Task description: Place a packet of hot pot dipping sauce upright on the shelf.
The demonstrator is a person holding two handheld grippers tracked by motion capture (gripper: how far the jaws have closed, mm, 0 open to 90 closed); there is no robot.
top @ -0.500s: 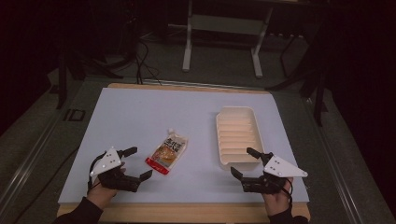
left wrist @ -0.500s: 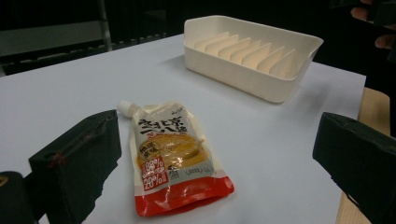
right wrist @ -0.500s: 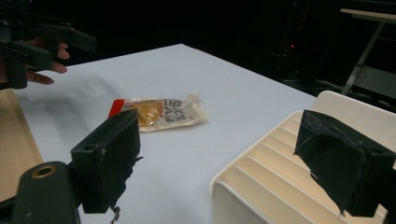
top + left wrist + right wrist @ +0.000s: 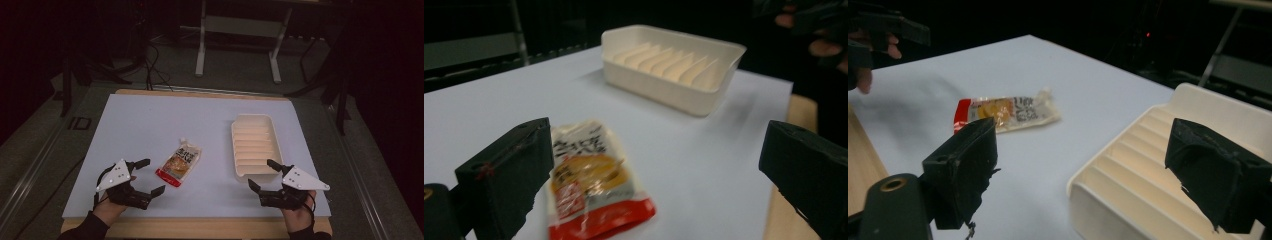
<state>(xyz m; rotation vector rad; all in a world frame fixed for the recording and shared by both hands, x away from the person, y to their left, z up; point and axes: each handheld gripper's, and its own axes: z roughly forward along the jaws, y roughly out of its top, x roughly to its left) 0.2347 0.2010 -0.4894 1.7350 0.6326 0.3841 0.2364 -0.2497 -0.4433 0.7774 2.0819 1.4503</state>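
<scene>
Landmark: the cream ridged tray (image 4: 253, 145) stands on the white sheet (image 4: 150, 125), toward the sheet's right half, long side running away from the person.
Packet: the sauce packet (image 4: 179, 162) lies flat on the sheet just to the left of the tray, apart from it, red end toward the person, printed face up.
Left gripper: the left gripper (image 4: 147, 176) sits well to the left of the tray, near the sheet's front edge, just left of the packet's red end; jaws spread wide, nothing between them. In the left gripper view the packet (image 4: 591, 187) lies beside the left-hand jaw, with the tray (image 4: 674, 67) beyond.
Right gripper: the right gripper (image 4: 264, 174) hovers at the tray's near end; jaws wide apart and empty. In the right gripper view the tray (image 4: 1148, 175) fills the space between them.
</scene>
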